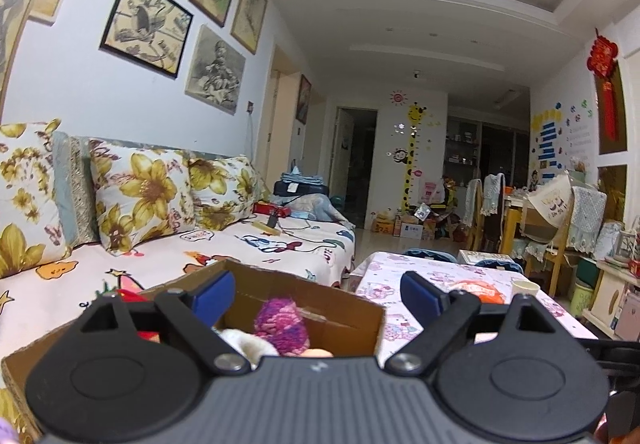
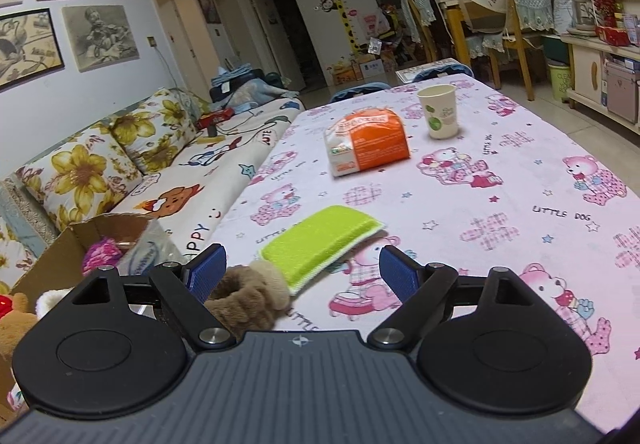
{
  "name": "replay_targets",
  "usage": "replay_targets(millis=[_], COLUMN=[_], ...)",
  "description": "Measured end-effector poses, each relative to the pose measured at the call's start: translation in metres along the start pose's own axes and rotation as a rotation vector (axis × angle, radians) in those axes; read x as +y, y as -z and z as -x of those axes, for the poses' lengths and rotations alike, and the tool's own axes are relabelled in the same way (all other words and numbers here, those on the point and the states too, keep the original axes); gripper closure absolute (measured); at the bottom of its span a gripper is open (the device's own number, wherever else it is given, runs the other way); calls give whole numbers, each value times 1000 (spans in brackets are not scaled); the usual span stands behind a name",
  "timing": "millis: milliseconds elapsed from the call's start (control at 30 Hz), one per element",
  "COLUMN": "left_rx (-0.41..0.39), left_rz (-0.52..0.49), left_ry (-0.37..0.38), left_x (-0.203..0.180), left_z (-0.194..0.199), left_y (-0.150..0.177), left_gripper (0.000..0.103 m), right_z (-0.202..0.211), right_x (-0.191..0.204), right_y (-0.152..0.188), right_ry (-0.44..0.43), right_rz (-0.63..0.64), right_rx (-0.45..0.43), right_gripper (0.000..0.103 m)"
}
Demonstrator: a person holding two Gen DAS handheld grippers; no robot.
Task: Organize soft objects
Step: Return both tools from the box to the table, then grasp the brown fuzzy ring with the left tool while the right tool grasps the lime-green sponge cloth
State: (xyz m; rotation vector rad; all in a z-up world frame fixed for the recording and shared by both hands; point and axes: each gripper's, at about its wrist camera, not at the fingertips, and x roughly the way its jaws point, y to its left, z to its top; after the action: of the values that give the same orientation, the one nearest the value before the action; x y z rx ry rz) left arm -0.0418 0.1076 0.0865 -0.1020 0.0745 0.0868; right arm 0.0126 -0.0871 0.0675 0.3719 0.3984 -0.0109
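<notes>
Both grippers are standing spread with nothing between their blue pads. I am holding the left gripper (image 1: 316, 290) over the cardboard box (image 1: 352, 318), which is sitting beside the sofa (image 1: 248, 244). I am holding the right gripper (image 2: 302, 270) low over the table (image 2: 520, 180), whose cloth is printed with pink bears.

Left wrist view only:
- Inside the box, a purple-pink yarn ball (image 1: 280, 324) is resting next to a white fluffy item (image 1: 250, 344); a red item (image 1: 132, 296) is showing behind the left finger.
- The table is appearing as a far strip, with the orange packet (image 1: 480, 290) and the paper cup (image 1: 526, 290) partly hidden by the right finger.

Right wrist view only:
- A green sponge cloth (image 2: 320, 244) is lying flat on the table, just ahead of the open jaws.
- A brown fluffy scrunchie (image 2: 248, 298) is lying near the table's edge, touching the sponge cloth's near corner and sitting just beside the left pad.
- The orange packet (image 2: 368, 144) and the paper cup (image 2: 439, 111) are standing farther back, apart from each other.
- The box (image 2: 60, 252) is appearing at the left edge, with the yarn ball (image 2: 102, 254) and a clear plastic bag (image 2: 146, 252) inside it.
</notes>
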Motion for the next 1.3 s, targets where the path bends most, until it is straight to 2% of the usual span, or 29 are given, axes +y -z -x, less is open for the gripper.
replay_targets(millis=[167, 333, 500, 667, 833, 1033, 1100, 1233, 1300], left_rx=[-5, 13, 82, 168, 258, 352, 357, 343, 358], left_rz=[-55, -119, -161, -188, -192, -155, -145, -191, -166], left_ry=[40, 122, 212, 244, 238, 202, 175, 115, 92], left_x=[-19, -42, -61, -75, -85, -98, -101, -105, -104], left_z=[1, -1, -9, -24, -43, -63, -67, -77, -80], left_y=[5, 13, 26, 41, 57, 70, 73, 79, 81], left_gripper=[13, 13, 13, 13, 15, 16, 16, 16, 16], right_z=[-6, -15, -31, -52, -74, -95, -101, -112, -116], right_x=[-5, -14, -25, -28, -24, -14, -11, -9, -8], right_y=[1, 0, -2, -8, -10, -9, -9, -17, -20], right_ry=[21, 27, 25, -4, -65, -92, -99, -122, -131], right_rz=[-5, -23, -56, -72, -98, -27, -21, 8, 17], right_rx=[7, 15, 52, 73, 105, 121, 124, 126, 117], right_gripper=[0, 0, 0, 0, 0, 0, 0, 0, 0])
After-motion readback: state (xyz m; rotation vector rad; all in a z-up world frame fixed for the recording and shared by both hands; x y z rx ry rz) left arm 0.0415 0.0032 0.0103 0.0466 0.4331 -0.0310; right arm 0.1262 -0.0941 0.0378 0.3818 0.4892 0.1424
